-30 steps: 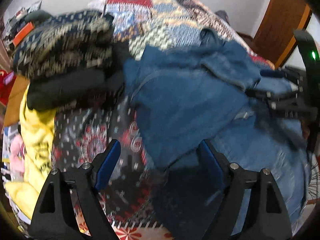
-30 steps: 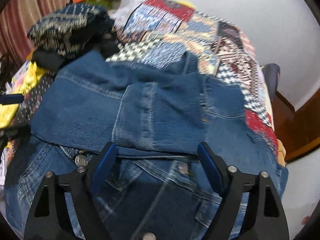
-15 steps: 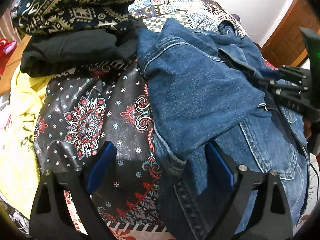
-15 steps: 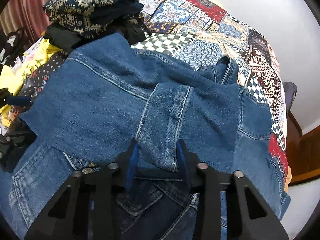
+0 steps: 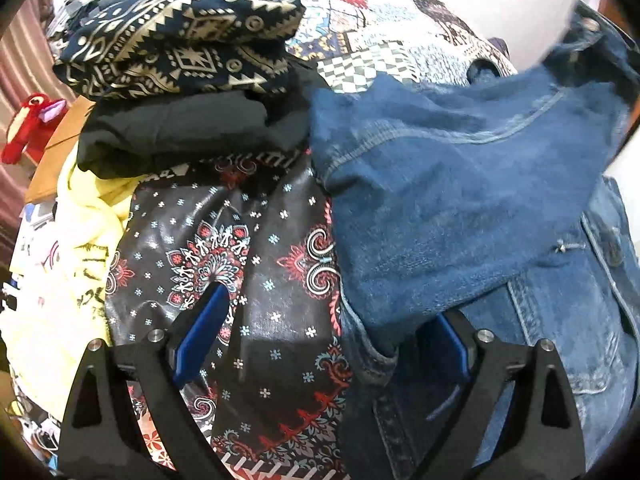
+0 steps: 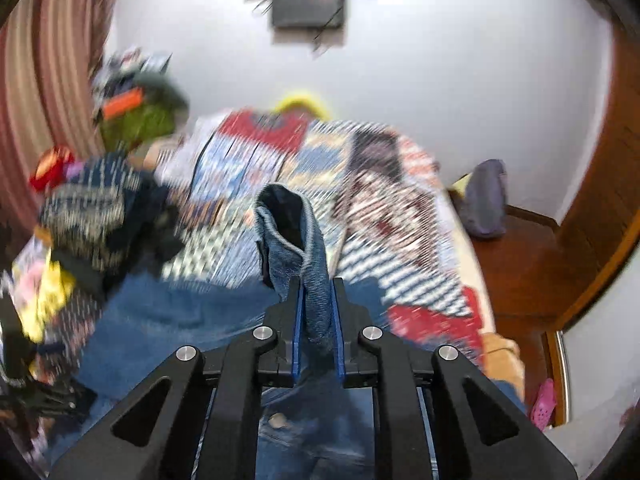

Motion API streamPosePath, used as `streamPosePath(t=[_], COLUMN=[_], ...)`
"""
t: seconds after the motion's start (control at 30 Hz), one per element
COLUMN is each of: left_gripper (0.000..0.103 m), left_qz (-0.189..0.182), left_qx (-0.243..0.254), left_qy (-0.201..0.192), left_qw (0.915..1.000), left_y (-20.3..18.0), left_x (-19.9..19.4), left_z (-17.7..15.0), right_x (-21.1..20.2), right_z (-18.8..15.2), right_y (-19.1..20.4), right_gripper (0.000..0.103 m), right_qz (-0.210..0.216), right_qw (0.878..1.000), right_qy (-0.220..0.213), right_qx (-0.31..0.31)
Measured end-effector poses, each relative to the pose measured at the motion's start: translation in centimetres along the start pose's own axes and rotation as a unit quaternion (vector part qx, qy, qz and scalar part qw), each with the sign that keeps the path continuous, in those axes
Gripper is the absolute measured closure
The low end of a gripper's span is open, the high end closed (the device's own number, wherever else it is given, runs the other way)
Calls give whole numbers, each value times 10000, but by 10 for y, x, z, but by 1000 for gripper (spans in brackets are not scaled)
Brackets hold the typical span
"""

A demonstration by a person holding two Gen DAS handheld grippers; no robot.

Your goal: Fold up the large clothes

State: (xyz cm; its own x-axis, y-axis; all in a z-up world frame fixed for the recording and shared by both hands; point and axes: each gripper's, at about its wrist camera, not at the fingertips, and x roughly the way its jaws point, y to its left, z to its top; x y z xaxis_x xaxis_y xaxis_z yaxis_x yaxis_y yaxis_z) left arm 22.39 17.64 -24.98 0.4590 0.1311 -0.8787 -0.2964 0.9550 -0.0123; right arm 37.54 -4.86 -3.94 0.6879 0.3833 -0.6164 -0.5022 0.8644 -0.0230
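a bed covered by a multicoloured patchwork quilt (image 5: 384,40) is standing against a white wall. the blue denim jacket (image 5: 460,200) is lying on it beside a black floral-print cloth (image 5: 256,248). the right gripper (image 6: 316,312) is pinching a fold of the jacket's denim upward, while the left gripper (image 5: 324,336) is hanging spread wide over the jacket's edge.

Cloth, plastic, metal and wood

The denim jacket (image 5: 460,200) is thick, rough blue cloth with stitched seams. The flower-print cloth (image 5: 256,248) looks smooth and a bit shiny. The right gripper (image 6: 316,312) is matt black plastic with shiny metal bolts. The door (image 6: 600,184) is smooth brown wood.
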Motion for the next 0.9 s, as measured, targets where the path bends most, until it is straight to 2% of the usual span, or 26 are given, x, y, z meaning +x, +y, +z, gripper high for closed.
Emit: streamPosePath(t=[0.13,0.23,0.47,0.67,0.8,0.9], left_gripper=[10,10,10,10,10,10], left_qz=[-33,25,-13,-66,-84,-126], left_qx=[-18,77,206,412,544,668], left_qy=[-157,-220,-108,-17,-41,-105], left_qw=[9999,9997,9997,9991,9985,9976], left_y=[-2,-6,-14,-22,-28,-35], left_x=[-8,-12,-11,-12,-20,-29], left_z=[4,5,-1,-6,-7,-7], right_x=[-23,-27,3,22,33,29], right_z=[5,-7,-67,-125,-157,-168], right_y=[-30,-51,-77,-104,-116,-119], right_gripper=[94,95,95,95,95,94], right_qz=[-180,-318,-519,-611,-494,-402], right_qw=[9986,9967,9912,9790,9686,9673], right_qy=[-303,-279,450,1143,1676,1788], right_qx=[407,697,1127,1573,1768,1752])
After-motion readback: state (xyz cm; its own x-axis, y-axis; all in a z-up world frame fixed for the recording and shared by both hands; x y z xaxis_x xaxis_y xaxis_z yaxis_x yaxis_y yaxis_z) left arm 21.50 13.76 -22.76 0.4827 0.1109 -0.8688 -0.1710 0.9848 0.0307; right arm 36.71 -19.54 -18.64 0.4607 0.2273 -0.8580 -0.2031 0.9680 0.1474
